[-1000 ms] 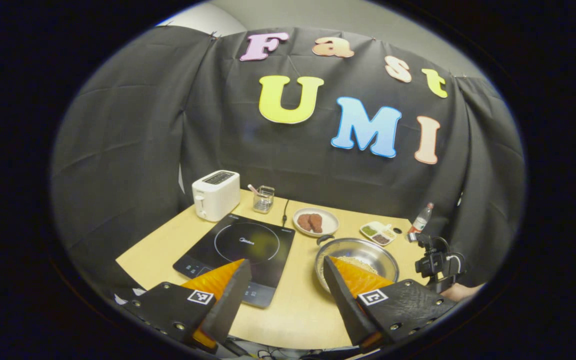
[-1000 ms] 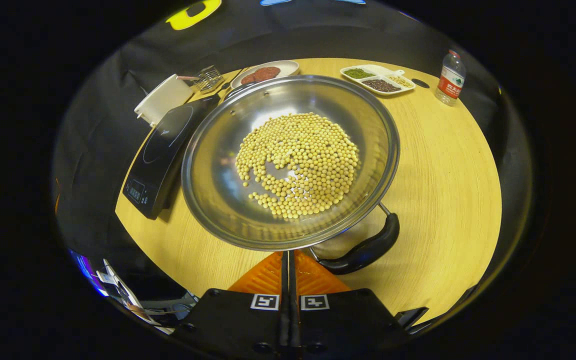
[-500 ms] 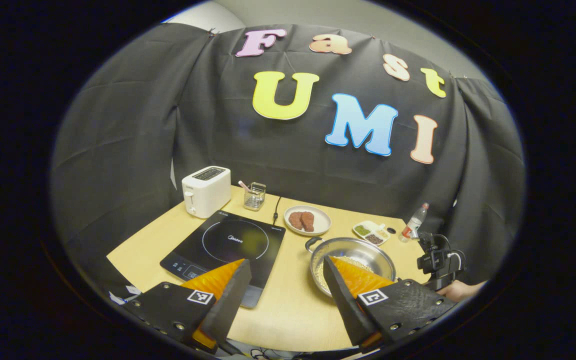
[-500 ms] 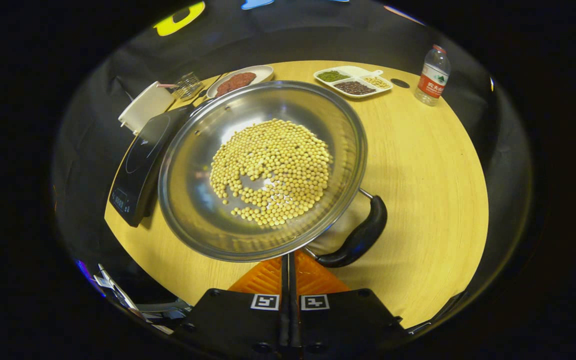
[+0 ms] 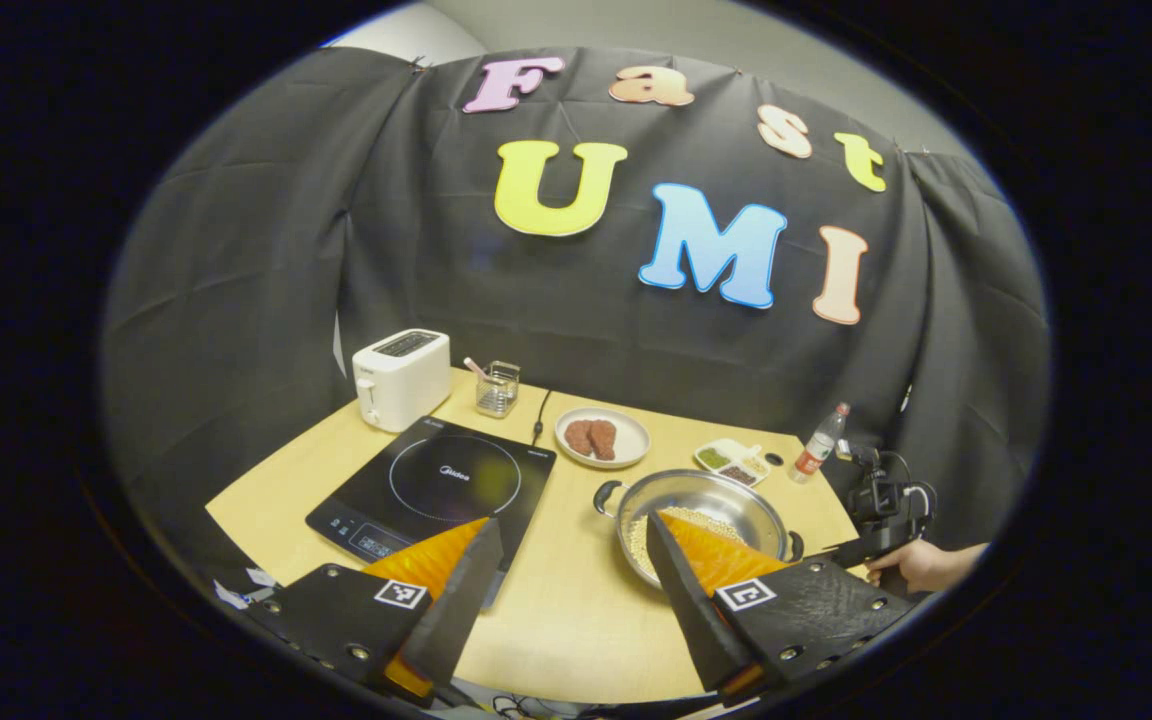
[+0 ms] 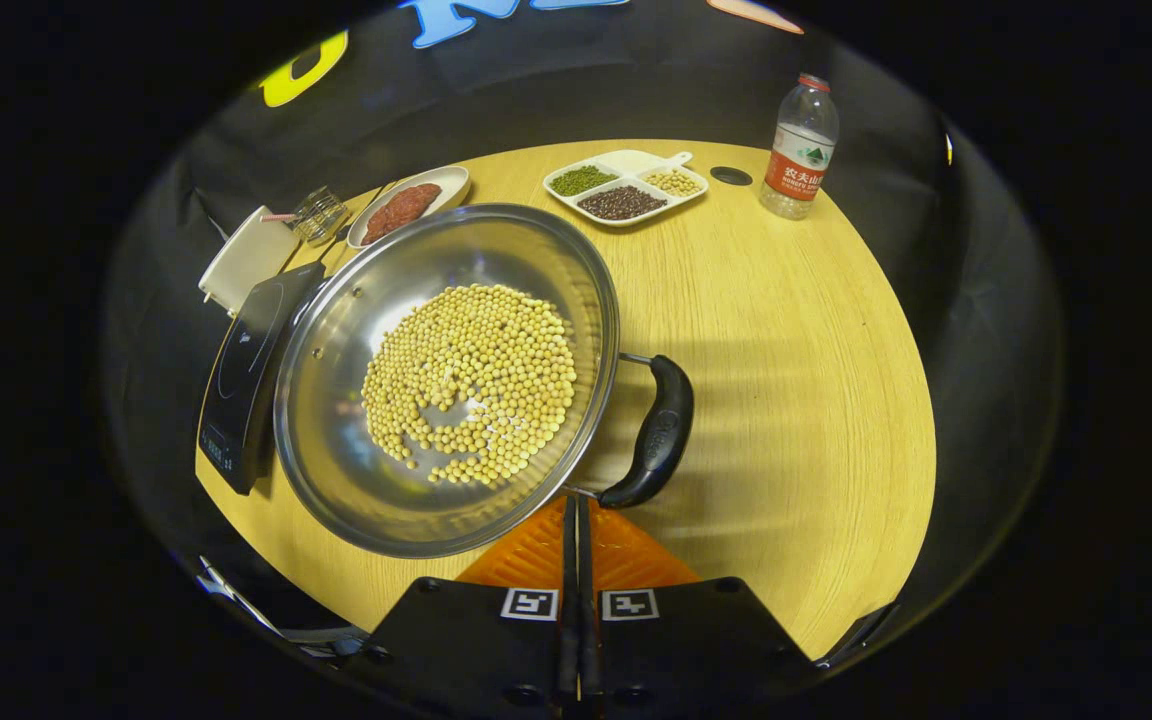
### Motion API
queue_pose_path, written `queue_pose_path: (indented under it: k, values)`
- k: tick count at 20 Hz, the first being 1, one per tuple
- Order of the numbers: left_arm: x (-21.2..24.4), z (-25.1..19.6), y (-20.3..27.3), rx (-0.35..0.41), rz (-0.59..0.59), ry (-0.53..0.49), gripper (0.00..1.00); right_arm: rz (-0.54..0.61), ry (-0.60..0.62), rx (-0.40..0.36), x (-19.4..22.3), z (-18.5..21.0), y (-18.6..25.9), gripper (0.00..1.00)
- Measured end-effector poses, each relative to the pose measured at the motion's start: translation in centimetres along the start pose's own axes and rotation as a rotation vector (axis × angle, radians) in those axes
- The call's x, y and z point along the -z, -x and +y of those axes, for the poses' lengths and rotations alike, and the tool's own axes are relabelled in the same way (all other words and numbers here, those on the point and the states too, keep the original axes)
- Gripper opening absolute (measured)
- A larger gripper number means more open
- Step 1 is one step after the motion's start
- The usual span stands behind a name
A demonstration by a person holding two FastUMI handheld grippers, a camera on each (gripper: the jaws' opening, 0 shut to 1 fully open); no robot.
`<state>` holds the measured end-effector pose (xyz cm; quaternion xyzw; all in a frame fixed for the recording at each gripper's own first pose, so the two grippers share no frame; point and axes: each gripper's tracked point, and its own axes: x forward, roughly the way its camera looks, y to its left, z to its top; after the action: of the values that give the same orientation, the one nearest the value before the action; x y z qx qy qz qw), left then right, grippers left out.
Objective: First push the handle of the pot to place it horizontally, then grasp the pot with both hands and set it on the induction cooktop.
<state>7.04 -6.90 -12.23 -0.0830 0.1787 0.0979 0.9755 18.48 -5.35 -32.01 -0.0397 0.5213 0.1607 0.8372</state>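
Observation:
The steel pot (image 6: 336, 440), holding several soybeans (image 6: 471, 385), sits on the wooden table right of the black induction cooktop (image 6: 241, 375). Its near black handle (image 6: 658, 435) points to the right in the right gripper view. My right gripper (image 6: 576, 525) is shut with nothing between its fingers, and its tip is at the handle's lower end by the pot rim. In the left gripper view the pot (image 5: 701, 500) shows one handle (image 5: 604, 493) toward the cooktop (image 5: 436, 480). My left gripper (image 5: 568, 565) hangs open above the table's near edge, between cooktop and pot.
A white toaster (image 5: 401, 378) and a small wire basket (image 5: 496, 388) stand behind the cooktop. A plate of meat (image 5: 601, 437), a divided tray of beans (image 6: 626, 185) and a water bottle (image 6: 796, 145) line the back. A hand (image 5: 921, 565) holds the right gripper at the table's right.
The pot has turned on the table under the right gripper's push: its near handle swung to the right side and the far handle toward the cooktop. The left gripper drew back slightly.

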Motion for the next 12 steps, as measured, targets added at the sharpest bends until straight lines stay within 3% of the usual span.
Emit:
queue_pose_path:
  k: [12]
  values:
    - [0.6, -2.5, -0.1, -0.078, -0.003, -0.040, 0.89, -0.062, -0.031, -0.035, -3.5, -2.5, -1.5, 0.02]
